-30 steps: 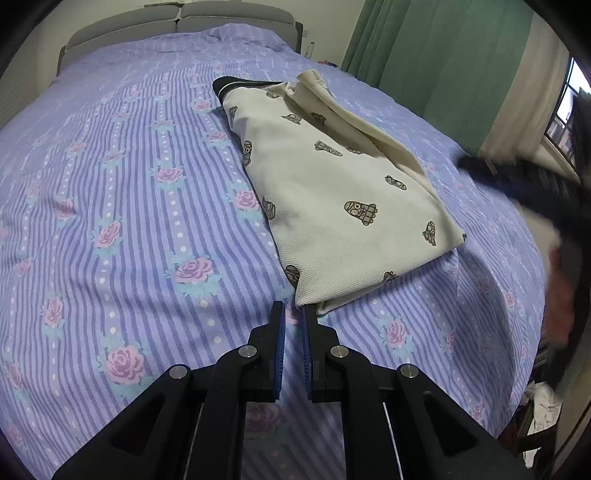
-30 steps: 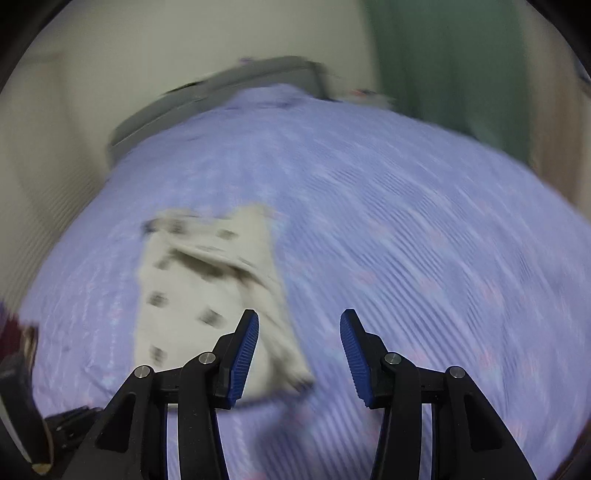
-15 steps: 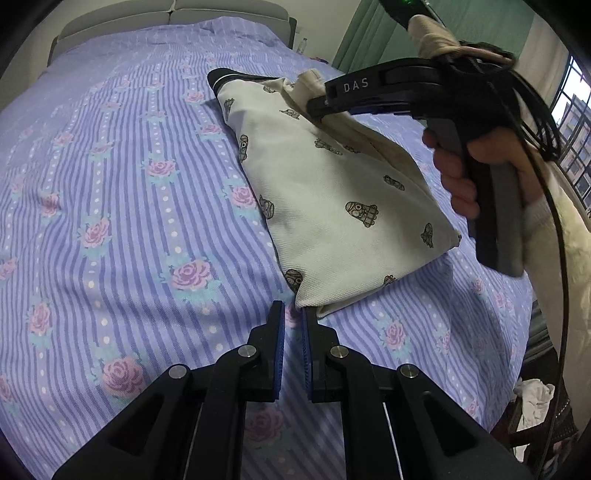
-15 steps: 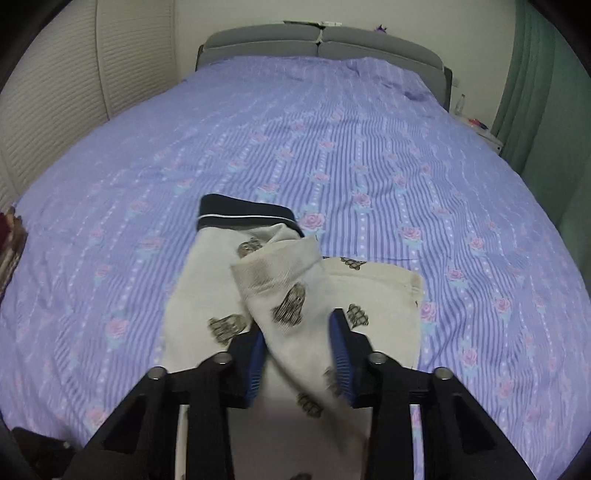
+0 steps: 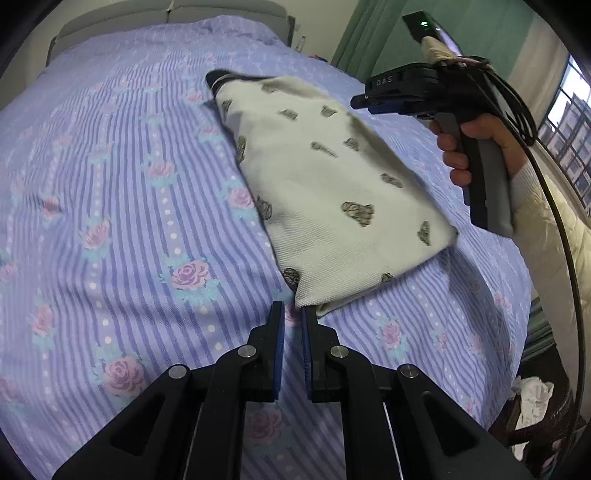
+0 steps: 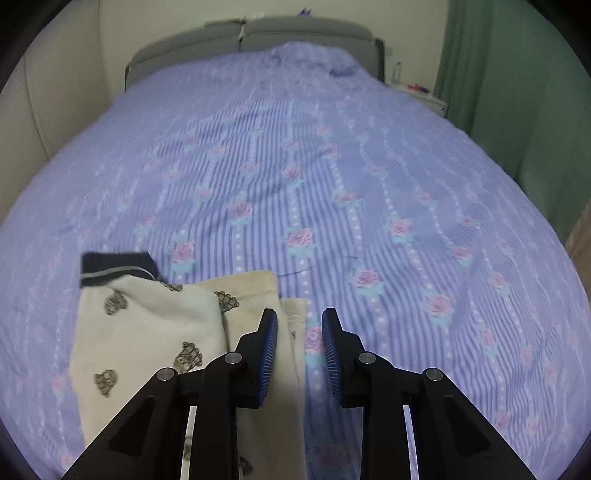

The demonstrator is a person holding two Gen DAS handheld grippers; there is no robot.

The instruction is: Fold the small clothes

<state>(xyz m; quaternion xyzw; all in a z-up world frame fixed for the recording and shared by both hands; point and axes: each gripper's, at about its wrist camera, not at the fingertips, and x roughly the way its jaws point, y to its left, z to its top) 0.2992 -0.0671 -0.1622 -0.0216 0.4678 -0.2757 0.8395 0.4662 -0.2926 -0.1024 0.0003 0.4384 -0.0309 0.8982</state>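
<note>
This is a home bedroom. A wide bed covered by a purple striped bedspread with pink roses [image 6: 332, 192] fills both views, with a grey padded headboard [image 6: 258, 31] at 12 o'clock. Green curtains [image 6: 517, 92] hang at 2 o'clock, beside a barred window [image 5: 569, 122].

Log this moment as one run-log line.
stage: mid-fold | left gripper: nearly shut at near corner of cream printed shorts, grip unclear | right gripper: open, empty, over shorts' edge | surface: floral bedspread
</note>
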